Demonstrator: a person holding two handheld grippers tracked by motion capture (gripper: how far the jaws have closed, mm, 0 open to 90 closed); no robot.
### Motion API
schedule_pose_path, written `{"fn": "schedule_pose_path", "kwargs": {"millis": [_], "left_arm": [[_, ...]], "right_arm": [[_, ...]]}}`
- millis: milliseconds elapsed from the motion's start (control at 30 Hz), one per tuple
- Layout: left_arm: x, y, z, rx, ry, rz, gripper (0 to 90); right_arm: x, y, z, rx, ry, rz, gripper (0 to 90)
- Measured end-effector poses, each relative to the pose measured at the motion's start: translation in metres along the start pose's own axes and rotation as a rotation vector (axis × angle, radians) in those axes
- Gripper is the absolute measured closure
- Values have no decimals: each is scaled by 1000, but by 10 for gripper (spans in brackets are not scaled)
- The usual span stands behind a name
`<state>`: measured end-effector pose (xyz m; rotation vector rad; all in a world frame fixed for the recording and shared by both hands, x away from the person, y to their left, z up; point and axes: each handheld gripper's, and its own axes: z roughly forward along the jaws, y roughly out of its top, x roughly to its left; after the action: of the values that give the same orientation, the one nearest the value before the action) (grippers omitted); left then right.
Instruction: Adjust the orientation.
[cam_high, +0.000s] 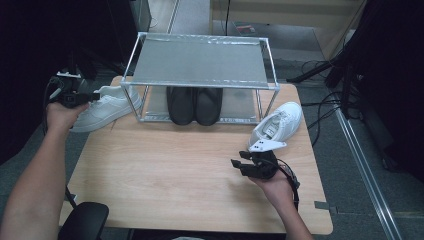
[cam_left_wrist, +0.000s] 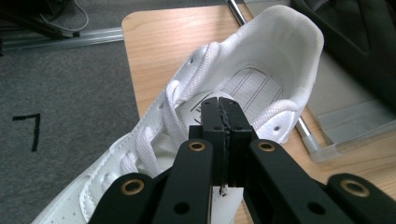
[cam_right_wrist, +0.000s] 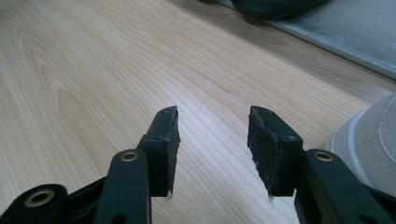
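- A white sneaker (cam_high: 102, 106) is seen lying at the left edge of the wooden table (cam_high: 165, 170), its toe hanging out past the table edge, just beside the left leg of the metal rack (cam_high: 200, 62).
- In the left gripper view, the sneaker (cam_left_wrist: 261, 88) is shown from above, laces and open collar in sight, and the tongue appears to be pinched there.
- The left gripper (cam_high: 92, 96) is held right at that shoe; its jaws are pressed together in the left gripper view (cam_left_wrist: 223, 116), seemingly on the tongue, with a scrap of white showing beneath them.
- The right gripper (cam_high: 240, 162) is held low over bare tabletop, jaws apart, nothing between them (cam_right_wrist: 212, 135).
- A second white sneaker (cam_high: 277, 122) is lying at the table's right side, just behind the right gripper; its edge is caught in the right gripper view (cam_right_wrist: 369, 140).
- A pair of black shoes (cam_high: 195, 105) is parked on the rack's lower shelf, toes toward the person.
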<state>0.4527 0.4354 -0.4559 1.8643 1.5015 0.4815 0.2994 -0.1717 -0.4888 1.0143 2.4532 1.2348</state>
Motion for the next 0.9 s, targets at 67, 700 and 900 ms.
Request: {"fn": "schedule_pose_path", "kwargs": {"millis": [67,700,900], "left_arm": [[1,3,-3,-5,-23,-4,900],[-13,3,23,40,-80,107,505],[-10,0,29,36,-82,55,496]], "right_arm": [[0,0,0,1,-1,0,546],[0,-1,2,12,-4,0,548],[0,-1,2,14,-1,-7,548]]}}
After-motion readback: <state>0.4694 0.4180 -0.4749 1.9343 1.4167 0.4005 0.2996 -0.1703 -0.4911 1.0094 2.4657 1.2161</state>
